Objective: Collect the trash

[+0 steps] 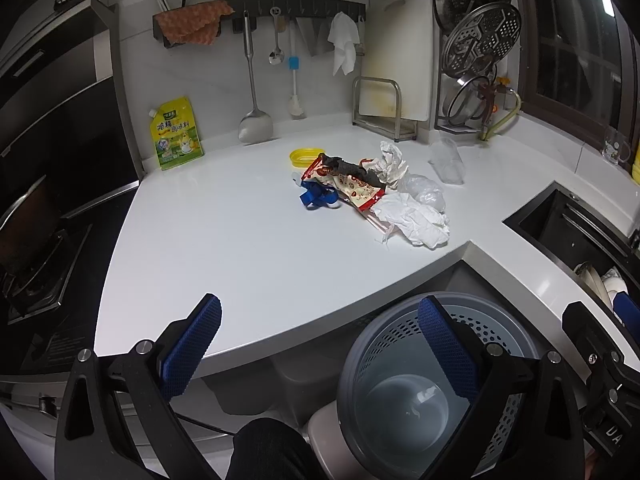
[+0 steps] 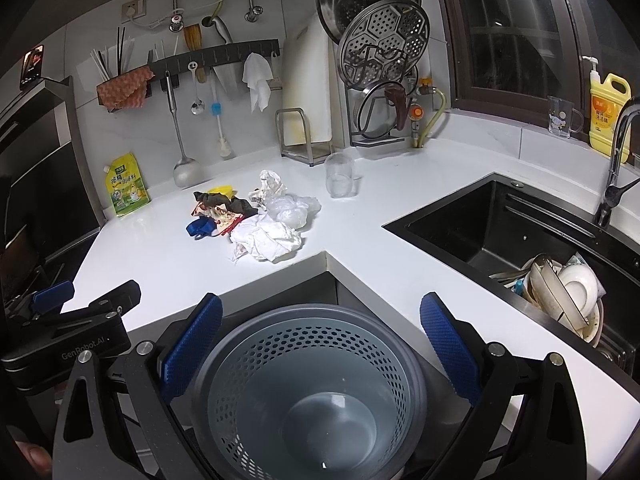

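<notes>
A: Trash (image 1: 372, 192) heaped mid-surface (image 1: 224, 240) — tissues, wrapper, blue scrap. Nothing collected, by the look of it.

B: Bin (image 2: 304, 380) below the edge, near empty. Left tool (image 1: 320, 344) spread wide, holding nothing.

A: Right tool (image 2: 320, 344) likewise, wide over the bin. Whole pile left to do.

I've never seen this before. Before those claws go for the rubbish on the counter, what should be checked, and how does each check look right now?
1. Left gripper open, holding nothing: ok.
2. Right gripper open, holding nothing: ok.
3. Grey perforated bin below the counter edge, mouth uncovered: ok.
4. Trash pile on the white counter unobstructed: ok.
5. Clear plastic cup stands apart from the pile: ok.
6. Whether the cup counts as trash: cannot tell.
</notes>
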### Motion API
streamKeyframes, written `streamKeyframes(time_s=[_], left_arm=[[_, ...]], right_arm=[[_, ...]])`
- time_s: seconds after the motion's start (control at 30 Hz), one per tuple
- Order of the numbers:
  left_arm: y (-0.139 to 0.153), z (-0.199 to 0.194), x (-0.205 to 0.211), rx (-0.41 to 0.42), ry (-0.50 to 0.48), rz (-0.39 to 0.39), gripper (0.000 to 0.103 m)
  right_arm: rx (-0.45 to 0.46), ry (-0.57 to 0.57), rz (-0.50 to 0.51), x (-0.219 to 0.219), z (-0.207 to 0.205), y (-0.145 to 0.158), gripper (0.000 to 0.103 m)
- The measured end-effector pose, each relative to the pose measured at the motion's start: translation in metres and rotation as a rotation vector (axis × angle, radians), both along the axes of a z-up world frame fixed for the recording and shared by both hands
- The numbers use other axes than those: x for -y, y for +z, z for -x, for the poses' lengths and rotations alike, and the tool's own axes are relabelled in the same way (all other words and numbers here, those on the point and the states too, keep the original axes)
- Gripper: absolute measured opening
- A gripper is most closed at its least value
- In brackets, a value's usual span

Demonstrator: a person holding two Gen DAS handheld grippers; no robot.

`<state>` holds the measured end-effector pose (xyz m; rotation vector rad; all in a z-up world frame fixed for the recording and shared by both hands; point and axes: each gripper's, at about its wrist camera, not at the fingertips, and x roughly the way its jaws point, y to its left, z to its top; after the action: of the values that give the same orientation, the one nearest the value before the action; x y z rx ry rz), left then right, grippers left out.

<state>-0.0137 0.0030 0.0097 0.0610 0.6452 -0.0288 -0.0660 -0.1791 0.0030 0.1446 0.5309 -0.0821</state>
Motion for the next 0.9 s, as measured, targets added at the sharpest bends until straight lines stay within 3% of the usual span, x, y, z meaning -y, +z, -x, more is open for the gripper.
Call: streamKeyframes(time_s=[0.9], left_arm=[[0.000,0.018,0.003,0.010,-0.009,-0.004,0.097]], right_arm=[[0.015,-0.001,0.004,0.000,0.011,-0.005,0.095]])
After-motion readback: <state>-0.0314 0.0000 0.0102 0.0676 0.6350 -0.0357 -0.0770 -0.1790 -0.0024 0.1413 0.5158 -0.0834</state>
